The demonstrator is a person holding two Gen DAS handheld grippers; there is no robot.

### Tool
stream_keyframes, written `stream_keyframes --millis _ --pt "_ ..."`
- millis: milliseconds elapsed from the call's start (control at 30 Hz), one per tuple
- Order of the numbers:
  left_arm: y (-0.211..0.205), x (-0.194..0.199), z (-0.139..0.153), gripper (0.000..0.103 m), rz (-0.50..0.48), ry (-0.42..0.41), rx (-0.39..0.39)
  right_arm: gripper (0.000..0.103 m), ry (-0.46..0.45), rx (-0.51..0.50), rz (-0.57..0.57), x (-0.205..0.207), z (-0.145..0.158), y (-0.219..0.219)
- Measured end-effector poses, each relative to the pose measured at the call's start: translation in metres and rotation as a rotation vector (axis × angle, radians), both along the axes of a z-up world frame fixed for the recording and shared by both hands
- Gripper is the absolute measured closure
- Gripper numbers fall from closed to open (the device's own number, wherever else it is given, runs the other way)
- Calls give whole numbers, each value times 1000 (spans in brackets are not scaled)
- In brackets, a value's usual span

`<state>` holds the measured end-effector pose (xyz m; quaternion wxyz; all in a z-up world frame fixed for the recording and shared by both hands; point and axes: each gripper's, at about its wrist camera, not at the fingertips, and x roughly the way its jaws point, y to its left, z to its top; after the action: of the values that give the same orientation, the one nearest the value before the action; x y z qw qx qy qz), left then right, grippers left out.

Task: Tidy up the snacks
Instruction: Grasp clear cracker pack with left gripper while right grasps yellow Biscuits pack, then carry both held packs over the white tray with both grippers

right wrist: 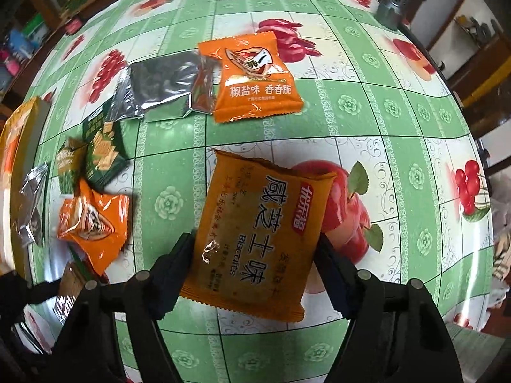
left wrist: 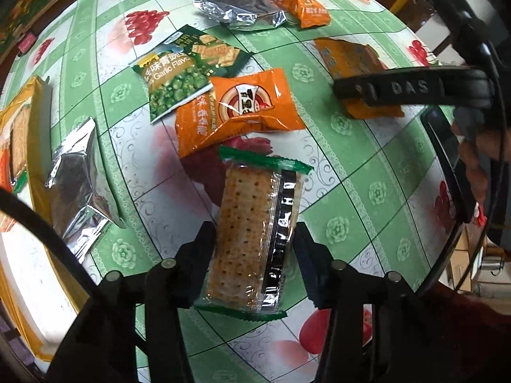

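Two grippers are each gripping a snack above the green fruit-patterned desk (left wrist: 367,172). Left gripper (left wrist: 254,239) fingers are pinching a clear-wrapped green-edged cracker pack (left wrist: 252,233). Right gripper (right wrist: 255,249) fingers are clamping an orange foil biscuit packet (right wrist: 258,233).

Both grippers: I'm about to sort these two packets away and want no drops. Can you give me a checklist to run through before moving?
1. Left gripper closed on the clear green-edged cracker packet: ok.
2. Right gripper closed on the orange biscuit packet: ok.
3. Both packets lifted off the green fruit-print tablecloth: cannot tell.
4. Grip centred on each packet: ok, fingers at mid-length.
5. Destination in view: cannot tell.
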<state>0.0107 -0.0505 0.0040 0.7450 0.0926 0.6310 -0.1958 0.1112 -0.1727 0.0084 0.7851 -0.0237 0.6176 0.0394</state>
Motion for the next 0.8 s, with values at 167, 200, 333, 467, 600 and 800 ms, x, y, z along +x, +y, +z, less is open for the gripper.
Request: stream_keyframes --millis 167,200,333,467,600,800 --pt "-9 9 5 55 20 -23 -4 29 -16 78 9 -20 1 -14" --pt "-7 6 6 55 30 -20 -17 29 -15 101 0 -22 2 -20" --pt "-4 6 2 55 53 -14 -35 29 -6 161 -25 -34 3 -39" --pt "-3 5 2 55 75 -8 -49 29 -2 170 -31 -38 5 -46" --pt "4 4 8 55 103 -5 -74 29 -1 188 -23 -38 9 -49" --pt "16 1 19 55 136 -14 -100 29 -9 234 13 -34 23 -37"
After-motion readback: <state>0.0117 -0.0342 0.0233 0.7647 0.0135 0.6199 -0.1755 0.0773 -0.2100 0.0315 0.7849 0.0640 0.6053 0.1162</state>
